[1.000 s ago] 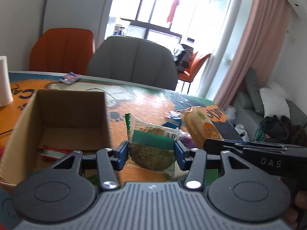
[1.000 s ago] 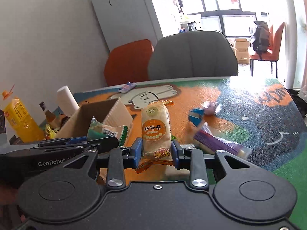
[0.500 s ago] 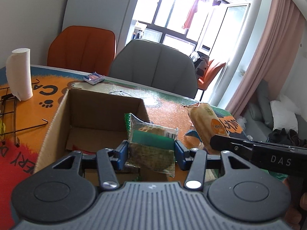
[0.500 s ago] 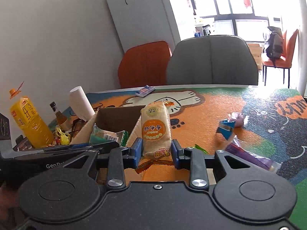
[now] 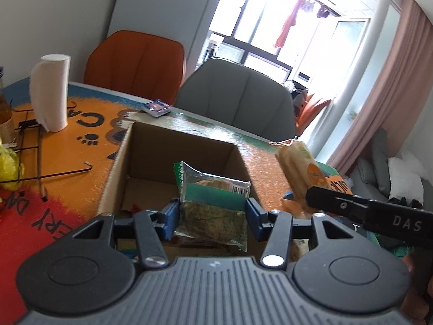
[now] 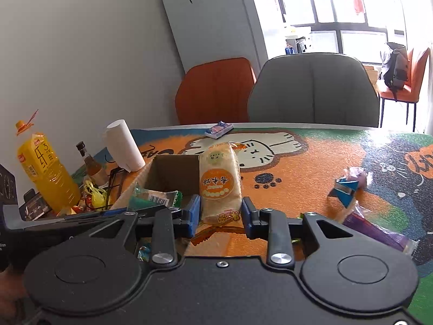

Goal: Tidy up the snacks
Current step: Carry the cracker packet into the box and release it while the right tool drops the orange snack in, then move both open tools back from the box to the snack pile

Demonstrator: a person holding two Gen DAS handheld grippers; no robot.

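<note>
Green-banded snack packet (image 5: 213, 205), orange-labelled cracker pack (image 6: 219, 182), brown cardboard box (image 5: 178, 146), orange cat-print tablecloth (image 6: 297, 178)

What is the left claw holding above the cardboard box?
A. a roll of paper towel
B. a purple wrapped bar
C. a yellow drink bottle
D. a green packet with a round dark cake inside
D: the left claw grips the green packet on both sides, over the open cardboard box.

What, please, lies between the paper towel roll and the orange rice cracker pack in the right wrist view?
The open cardboard box stands between the paper towel roll and the orange rice cracker pack, which the right gripper holds; the right wrist view shows this.
</note>
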